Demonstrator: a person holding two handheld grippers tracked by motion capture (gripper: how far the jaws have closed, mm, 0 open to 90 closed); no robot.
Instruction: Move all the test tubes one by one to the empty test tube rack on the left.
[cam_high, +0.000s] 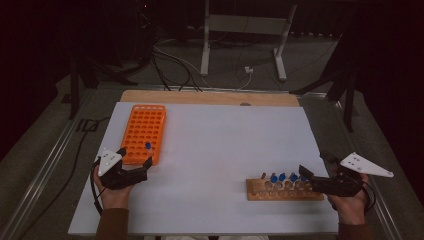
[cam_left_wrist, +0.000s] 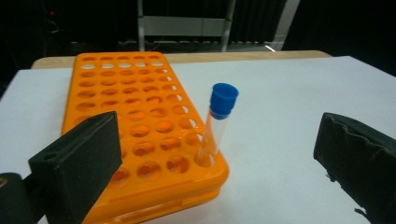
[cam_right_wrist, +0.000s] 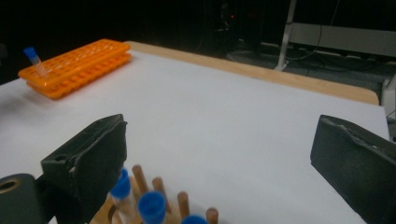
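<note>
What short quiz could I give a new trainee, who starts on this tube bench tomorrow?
1. True or false: the left gripper clamps the blue-capped tube.
2. The tube stands in which rack? A) orange rack B) wooden rack
3. Fill in: the right gripper hovers, fingers apart, over the ____ rack.

Key: 1 false, its fingers are apart, tube free between them; 2 A; 3 wooden.

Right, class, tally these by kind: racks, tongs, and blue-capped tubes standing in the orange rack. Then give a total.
Racks: 2 (orange rack, wooden rack)
Tongs: 2 (left tongs, right tongs)
Blue-capped tube in the orange rack: 1
Total: 5
</note>
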